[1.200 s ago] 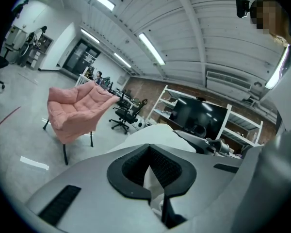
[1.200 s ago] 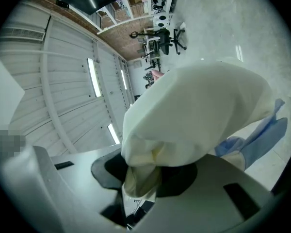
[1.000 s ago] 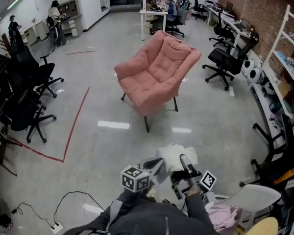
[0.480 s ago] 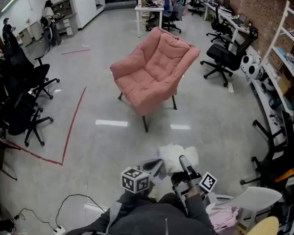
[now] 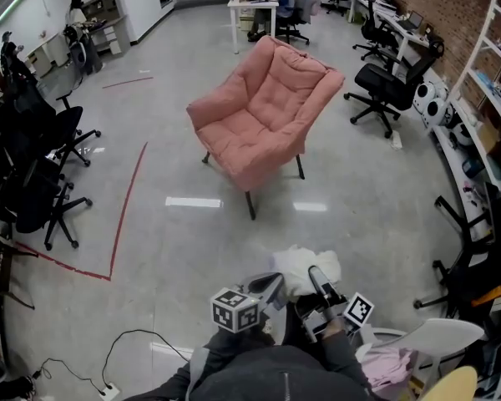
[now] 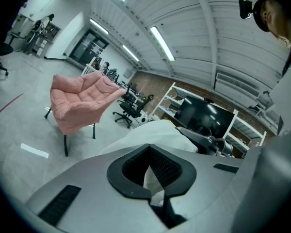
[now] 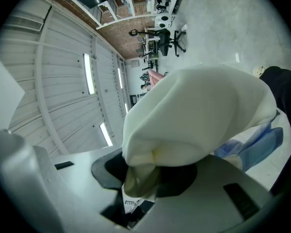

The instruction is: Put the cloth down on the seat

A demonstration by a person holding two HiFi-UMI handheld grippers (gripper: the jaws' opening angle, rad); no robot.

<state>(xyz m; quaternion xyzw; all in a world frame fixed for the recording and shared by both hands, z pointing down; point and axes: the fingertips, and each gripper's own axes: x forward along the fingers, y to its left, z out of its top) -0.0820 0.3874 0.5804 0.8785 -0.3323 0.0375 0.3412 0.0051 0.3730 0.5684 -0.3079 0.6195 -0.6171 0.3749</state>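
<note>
With the left gripper (image 5: 275,282) and right gripper (image 5: 316,276) each clamped on the white cloth (image 5: 305,261), well short of the armchair (image 5: 294,78), I judged it best to carry it level over the seat (image 5: 240,140) before letting go.

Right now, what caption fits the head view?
Left gripper and right gripper hold a crumpled white cloth, facing a pink cushioned armchair.

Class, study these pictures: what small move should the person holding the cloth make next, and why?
Probably carry the cloth forward towards the armchair, keeping both grips. The left hand-held gripper and right hand-held gripper are each shut on it, and the seat lies bare some way ahead.
</note>
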